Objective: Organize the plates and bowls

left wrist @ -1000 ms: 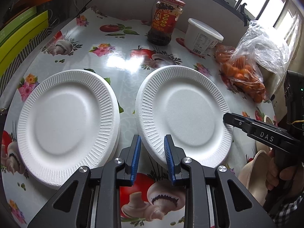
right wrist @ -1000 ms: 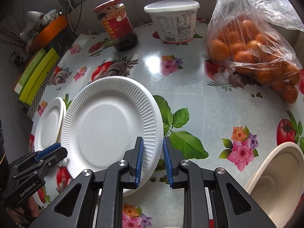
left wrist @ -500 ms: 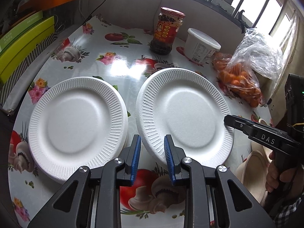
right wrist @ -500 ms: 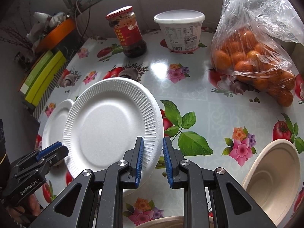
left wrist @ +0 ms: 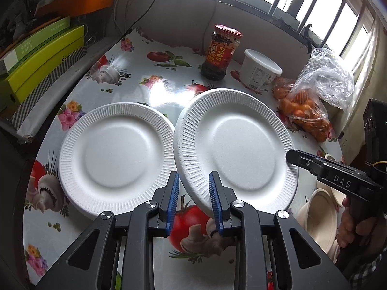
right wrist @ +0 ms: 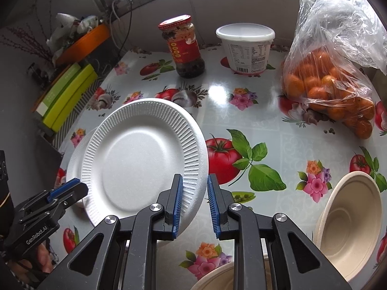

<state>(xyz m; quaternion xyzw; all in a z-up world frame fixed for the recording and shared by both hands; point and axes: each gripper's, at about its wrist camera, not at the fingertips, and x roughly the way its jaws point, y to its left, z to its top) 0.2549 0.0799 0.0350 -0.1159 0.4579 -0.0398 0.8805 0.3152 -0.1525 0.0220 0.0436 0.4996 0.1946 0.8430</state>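
A white foam plate (left wrist: 239,145) is held tilted above the table, its rim between the jaws of both grippers. My left gripper (left wrist: 194,200) is shut on its near-left rim; my right gripper (right wrist: 192,200) is shut on the opposite rim (right wrist: 145,159). A second white foam plate (left wrist: 116,154) lies flat on the table to the left, and part of it shows behind the held plate in the right wrist view (right wrist: 75,164). Beige bowls (right wrist: 350,220) sit at the near right of the table, also visible in the left wrist view (left wrist: 316,215).
A red-lidded sauce jar (left wrist: 221,53), a white lidded tub (left wrist: 260,72) and a plastic bag of oranges (left wrist: 309,106) stand at the back right. Green boxes (left wrist: 41,60) and an orange tray (left wrist: 79,0) sit beyond the table's left edge. The table has a floral oilcloth (right wrist: 266,133).
The right-hand plate has been lifted off the table and tilted, held by both grippers. Both cameras have risen and pulled back; the left plate has not moved.
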